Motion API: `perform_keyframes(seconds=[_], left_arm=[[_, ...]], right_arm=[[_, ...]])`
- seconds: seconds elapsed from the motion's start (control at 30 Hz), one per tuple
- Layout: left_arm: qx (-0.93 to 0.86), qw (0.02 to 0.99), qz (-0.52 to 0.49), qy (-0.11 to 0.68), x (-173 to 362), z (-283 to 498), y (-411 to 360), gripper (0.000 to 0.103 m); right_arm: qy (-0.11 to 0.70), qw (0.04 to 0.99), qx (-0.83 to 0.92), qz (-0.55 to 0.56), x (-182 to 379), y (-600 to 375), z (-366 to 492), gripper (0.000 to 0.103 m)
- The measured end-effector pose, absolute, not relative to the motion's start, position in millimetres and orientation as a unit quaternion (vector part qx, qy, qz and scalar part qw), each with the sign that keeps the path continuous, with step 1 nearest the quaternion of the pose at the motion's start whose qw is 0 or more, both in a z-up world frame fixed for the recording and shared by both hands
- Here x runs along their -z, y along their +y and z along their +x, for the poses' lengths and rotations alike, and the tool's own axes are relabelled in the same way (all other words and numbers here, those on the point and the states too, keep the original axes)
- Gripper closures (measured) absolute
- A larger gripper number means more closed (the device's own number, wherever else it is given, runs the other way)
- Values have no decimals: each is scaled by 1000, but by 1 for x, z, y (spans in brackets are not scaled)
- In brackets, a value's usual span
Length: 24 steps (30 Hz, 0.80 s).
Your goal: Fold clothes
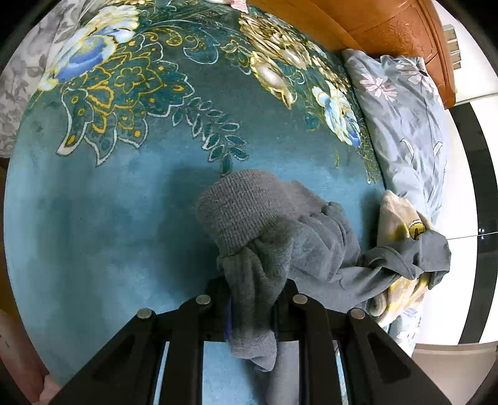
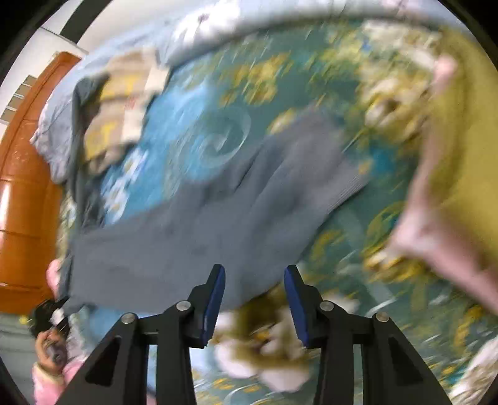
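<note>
A grey fleece garment (image 1: pixel 280 243) with a ribbed cuff hangs bunched above the teal flowered blanket (image 1: pixel 109 202). My left gripper (image 1: pixel 252 299) is shut on its fabric, which drapes down between the fingers. In the blurred right wrist view the same grey garment (image 2: pixel 218 218) stretches across the blanket (image 2: pixel 342 296). My right gripper (image 2: pixel 254 299) is open and empty, its blue pads (image 2: pixel 218 299) just below the garment's lower edge.
A beige and yellow garment (image 1: pixel 401 224) lies at the blanket's right edge, also in the right wrist view (image 2: pixel 124 102). A blue flowered pillow (image 1: pixel 404 118) and wooden headboard (image 1: pixel 389 25) are behind. A yellow-green cloth and pinkish shape (image 2: pixel 451 155) blur at the right.
</note>
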<state>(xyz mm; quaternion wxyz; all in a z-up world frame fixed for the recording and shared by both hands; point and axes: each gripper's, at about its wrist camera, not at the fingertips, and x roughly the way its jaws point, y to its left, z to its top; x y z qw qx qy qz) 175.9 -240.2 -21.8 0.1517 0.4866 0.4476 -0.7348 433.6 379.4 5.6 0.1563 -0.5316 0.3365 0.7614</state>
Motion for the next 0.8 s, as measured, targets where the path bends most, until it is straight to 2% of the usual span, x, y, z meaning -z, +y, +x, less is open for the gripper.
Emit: perform_keyframes(seconds=[0.1, 0.33, 0.43, 0.63, 0.7, 0.73, 0.8], left_arm=[[738, 153, 490, 438, 20, 175, -237, 84], [740, 155, 489, 434, 18, 177, -234, 84], [741, 159, 492, 429, 18, 177, -233, 84], [742, 164, 497, 419, 18, 176, -232, 84], [741, 167, 499, 417, 18, 175, -230, 84], [741, 168, 500, 416, 18, 175, -230, 84], [742, 167, 500, 415, 18, 175, -230, 84]], right_arm=[[303, 196, -776, -518, -5, 403, 412, 60], [299, 220, -768, -521, 25, 458, 338, 60], [327, 210, -755, -528, 39, 472, 337, 60], [328, 153, -761, -538, 40, 463, 351, 60], [322, 143, -761, -545, 42, 460, 357, 65], [322, 138, -760, -547, 43, 459, 360, 76], [341, 134, -758, -539, 45, 461, 364, 83]])
